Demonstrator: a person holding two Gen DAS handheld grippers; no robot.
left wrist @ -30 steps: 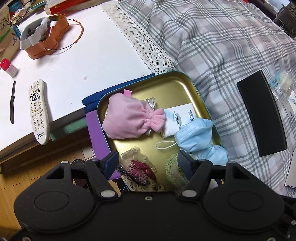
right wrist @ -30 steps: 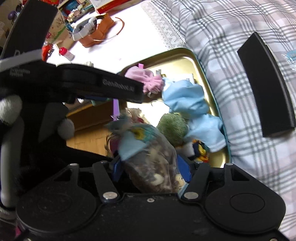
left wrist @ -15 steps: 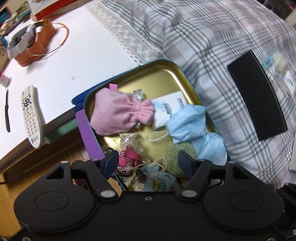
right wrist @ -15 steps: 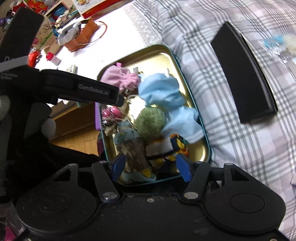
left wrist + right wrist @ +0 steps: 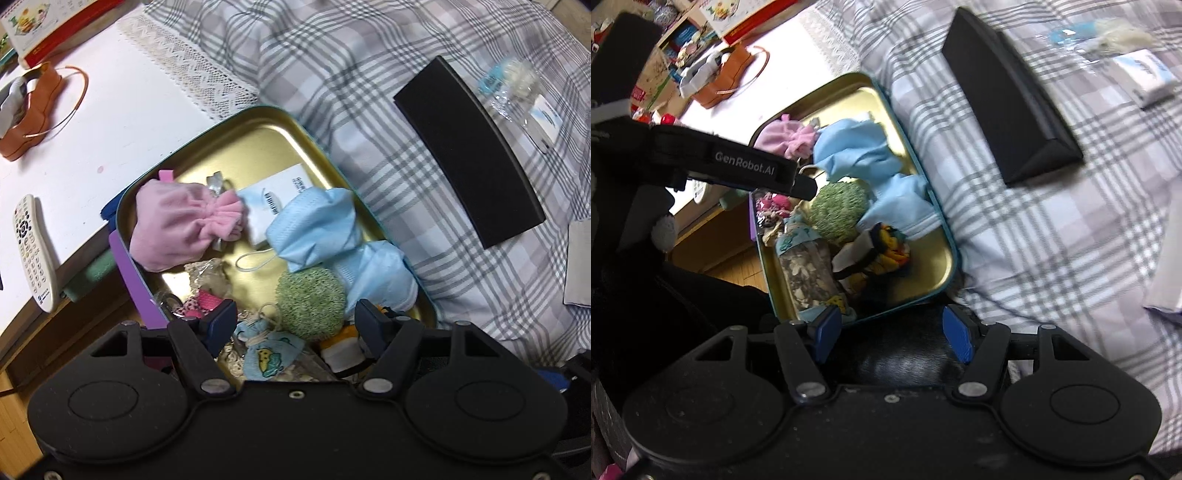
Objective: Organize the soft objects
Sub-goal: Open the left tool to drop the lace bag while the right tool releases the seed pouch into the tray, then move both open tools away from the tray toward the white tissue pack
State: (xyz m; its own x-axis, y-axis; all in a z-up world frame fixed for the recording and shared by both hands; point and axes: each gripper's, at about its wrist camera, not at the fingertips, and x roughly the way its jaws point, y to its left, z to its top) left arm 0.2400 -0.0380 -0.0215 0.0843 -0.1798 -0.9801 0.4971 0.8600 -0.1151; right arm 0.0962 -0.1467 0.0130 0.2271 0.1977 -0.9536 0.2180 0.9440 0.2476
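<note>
A gold tin tray point(image 5: 258, 147) with a teal rim lies on the plaid bedding. It holds a pink pouch point(image 5: 173, 221), crumpled blue face masks point(image 5: 317, 229), a green fuzzy ball point(image 5: 310, 299), a small blue sachet bag point(image 5: 269, 350) and a yellow-and-white soft toy point(image 5: 343, 347). My left gripper point(image 5: 295, 326) hovers open over the tray's near end, above the sachet, gripping nothing. My right gripper point(image 5: 892, 336) is open and empty just off the tray's point(image 5: 931, 266) near edge. The sachet point(image 5: 805, 266) and toy point(image 5: 879, 251) lie ahead of it.
A long black case point(image 5: 469, 155) rests on the bedding right of the tray, with a clear packet point(image 5: 517, 92) beyond it. To the left a white table carries a remote point(image 5: 33, 251) and an orange holder point(image 5: 33, 110). Wooden floor shows below the table.
Both grippers slid back along the tray toward its near end. The sachet, earlier large between the right fingers, now lies in the tray ahead of them.
</note>
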